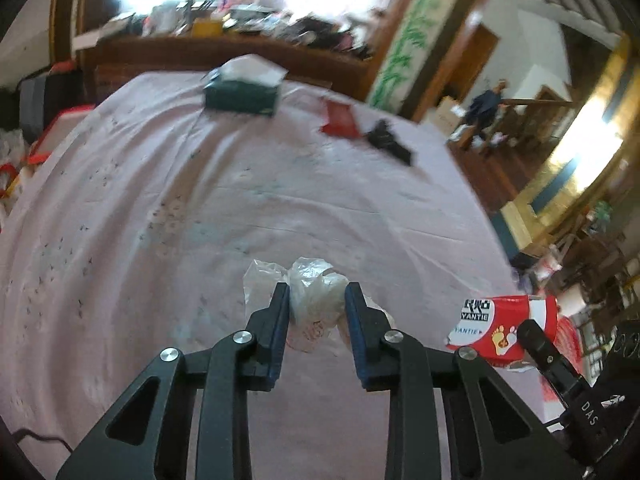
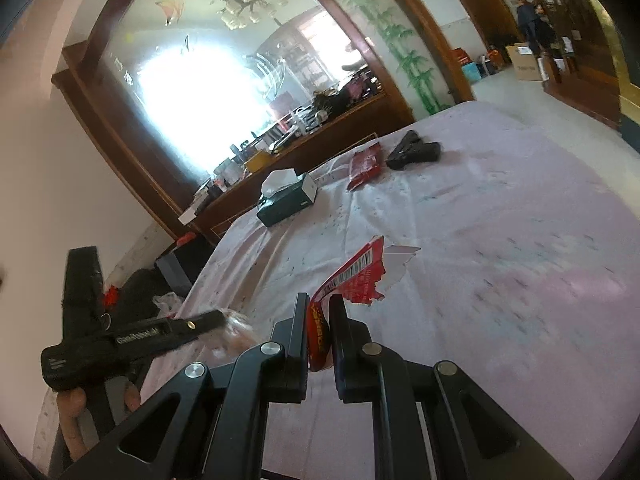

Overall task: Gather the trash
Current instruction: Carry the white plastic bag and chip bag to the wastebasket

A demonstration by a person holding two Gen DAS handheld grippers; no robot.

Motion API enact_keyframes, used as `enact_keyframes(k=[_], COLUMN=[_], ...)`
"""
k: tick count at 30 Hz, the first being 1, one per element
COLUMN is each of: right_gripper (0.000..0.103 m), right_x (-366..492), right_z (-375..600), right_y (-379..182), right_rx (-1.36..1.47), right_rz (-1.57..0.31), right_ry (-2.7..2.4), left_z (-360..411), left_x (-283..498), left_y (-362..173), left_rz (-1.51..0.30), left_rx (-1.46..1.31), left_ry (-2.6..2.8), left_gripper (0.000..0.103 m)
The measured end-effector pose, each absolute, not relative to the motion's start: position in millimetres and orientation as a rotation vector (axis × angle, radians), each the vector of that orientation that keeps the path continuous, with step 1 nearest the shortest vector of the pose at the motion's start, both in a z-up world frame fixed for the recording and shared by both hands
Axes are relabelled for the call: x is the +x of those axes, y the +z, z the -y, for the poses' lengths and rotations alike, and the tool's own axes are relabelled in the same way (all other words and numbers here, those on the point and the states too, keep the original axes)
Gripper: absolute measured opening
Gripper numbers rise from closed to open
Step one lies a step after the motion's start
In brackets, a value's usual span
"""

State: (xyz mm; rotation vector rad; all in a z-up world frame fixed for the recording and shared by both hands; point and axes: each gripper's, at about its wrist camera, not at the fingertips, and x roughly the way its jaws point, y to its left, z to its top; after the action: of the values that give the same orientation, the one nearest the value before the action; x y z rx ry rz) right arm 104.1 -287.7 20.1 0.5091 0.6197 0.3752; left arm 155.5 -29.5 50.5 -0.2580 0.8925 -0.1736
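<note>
Closest to my left lens, the left gripper (image 1: 317,300) has its jaws set on either side of a crumpled clear plastic bag (image 1: 316,300); the pads look pressed against it, so I judge it clamped, though loosely. The bag sits above the pink bedsheet (image 1: 160,200) near the bed's edge. My right gripper (image 2: 319,320) has its jaws closed on a torn red wrapper (image 2: 352,280), pinching one end while the ripped, barcoded end sticks out forward over the sheet.

Still lying on the bed, well apart from both grippers, are a small red packet (image 2: 363,164) and a black object (image 2: 414,150) just beside it, with a dark tissue box (image 2: 286,198) further left.

My worry is the bag: thin film bunched between narrow pads could slip free if I swing fast. The wrapper is torn, so a loose shred may tear off and drop. With both grippers full, I can't take the red packet until I unload.
</note>
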Motion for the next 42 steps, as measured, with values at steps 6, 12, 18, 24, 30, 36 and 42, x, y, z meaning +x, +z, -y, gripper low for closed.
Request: enact_keyframes(k=[6, 12, 18, 24, 30, 36, 42], right_gripper=[0.010, 0.010, 0.010, 0.010, 0.010, 0.010, 0.010], right_x=[1, -73, -116, -159, -188, -200, -208], right_z=[334, 372, 399, 416, 432, 453, 460], right_y=[56, 78, 93, 108, 116, 114, 119], right_rx=[0.478, 0.467, 0.448, 0.394, 0.396, 0.427, 0.419], right_rz=[-0.511, -0.447, -0.411, -0.385, -0.341, -0.332, -0.313], right_ry=[0.279, 0.163, 0.070, -0.013, -0.091, -0.144, -0.180], left_z=[86, 137, 182, 209, 232, 256, 275], left_x=[98, 52, 12, -13, -29, -34, -37], left_y=[76, 96, 114, 127, 133, 135, 138], left_rz=[-0.837, -0.795, -0.754, -0.722, -0.717, -0.722, -0.718], left_rx=[-0.274, -0.230, -0.170, -0.153, -0.120, -0.091, -0.071], left_ry=[-0.339, -0.477, -0.596, -0.675, -0.737, -0.787, -0.820], left_gripper=[0.026, 0.027, 0.027, 0.027, 0.027, 0.027, 0.027])
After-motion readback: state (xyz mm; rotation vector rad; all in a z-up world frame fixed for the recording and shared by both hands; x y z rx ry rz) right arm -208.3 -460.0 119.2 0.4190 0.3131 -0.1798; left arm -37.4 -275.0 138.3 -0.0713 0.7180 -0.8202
